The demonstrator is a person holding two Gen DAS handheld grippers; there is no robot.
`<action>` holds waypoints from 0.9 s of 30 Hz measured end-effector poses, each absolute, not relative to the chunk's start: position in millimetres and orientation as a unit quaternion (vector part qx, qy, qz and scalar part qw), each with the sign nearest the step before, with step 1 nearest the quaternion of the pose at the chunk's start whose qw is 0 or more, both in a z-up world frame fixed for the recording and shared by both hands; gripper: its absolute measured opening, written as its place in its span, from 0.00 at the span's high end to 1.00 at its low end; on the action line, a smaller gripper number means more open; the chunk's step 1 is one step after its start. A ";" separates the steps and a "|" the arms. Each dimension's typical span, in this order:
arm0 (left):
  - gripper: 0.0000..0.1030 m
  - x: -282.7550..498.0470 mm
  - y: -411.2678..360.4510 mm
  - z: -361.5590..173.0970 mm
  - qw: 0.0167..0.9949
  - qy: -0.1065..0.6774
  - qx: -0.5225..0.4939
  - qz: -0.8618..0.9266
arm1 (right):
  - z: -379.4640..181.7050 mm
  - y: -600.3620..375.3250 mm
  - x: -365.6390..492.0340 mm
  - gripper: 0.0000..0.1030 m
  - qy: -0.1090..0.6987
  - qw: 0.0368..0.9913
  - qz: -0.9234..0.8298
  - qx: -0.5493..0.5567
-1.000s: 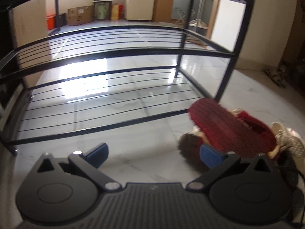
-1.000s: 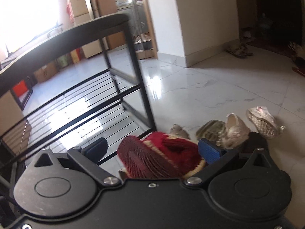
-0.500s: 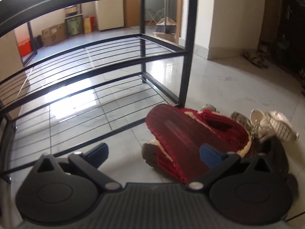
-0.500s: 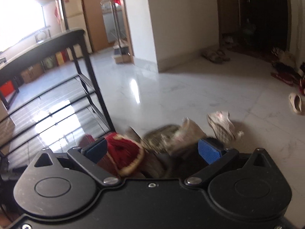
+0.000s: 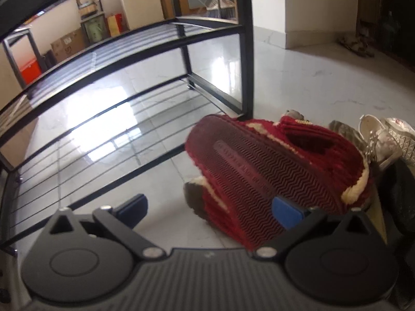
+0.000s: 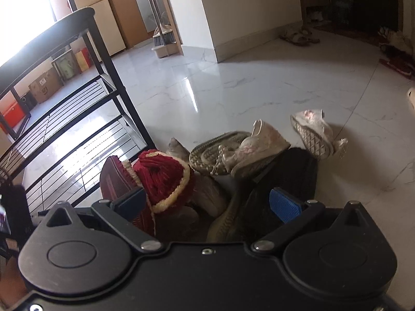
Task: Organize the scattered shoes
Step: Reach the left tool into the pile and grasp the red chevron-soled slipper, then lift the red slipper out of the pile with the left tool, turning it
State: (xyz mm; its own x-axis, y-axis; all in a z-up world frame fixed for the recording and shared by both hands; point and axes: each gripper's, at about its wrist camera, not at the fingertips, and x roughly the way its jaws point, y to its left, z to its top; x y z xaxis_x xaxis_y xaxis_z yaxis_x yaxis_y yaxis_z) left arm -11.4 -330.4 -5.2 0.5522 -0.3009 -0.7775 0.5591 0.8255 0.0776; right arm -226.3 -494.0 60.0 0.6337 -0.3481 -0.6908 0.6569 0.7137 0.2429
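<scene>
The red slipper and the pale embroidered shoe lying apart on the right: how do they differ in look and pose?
The red slipper is knitted, dark red with cream trim; the pale shoe is whitish with a quilted pattern. The red slipper lies in the pile beside the rack, another red sole turned up against it; the pale shoe lies apart on bare floor. Neither is on the rack or in a gripper.
</scene>
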 end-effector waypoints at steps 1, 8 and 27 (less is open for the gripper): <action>0.00 -7.6 -333.2 -5.1 0.862 0.414 0.153 -0.249 | 58.6 -496.0 -228.0 0.00 0.316 0.869 -0.290 0.247; 0.00 20.4 -358.6 -23.0 0.850 0.470 0.108 -0.213 | 48.5 -508.6 -239.0 0.00 0.315 0.861 -0.305 0.257; 0.00 64.4 -348.3 -23.7 0.818 0.524 -0.018 -0.238 | 17.7 -521.5 -229.9 0.00 0.345 0.850 -0.293 0.271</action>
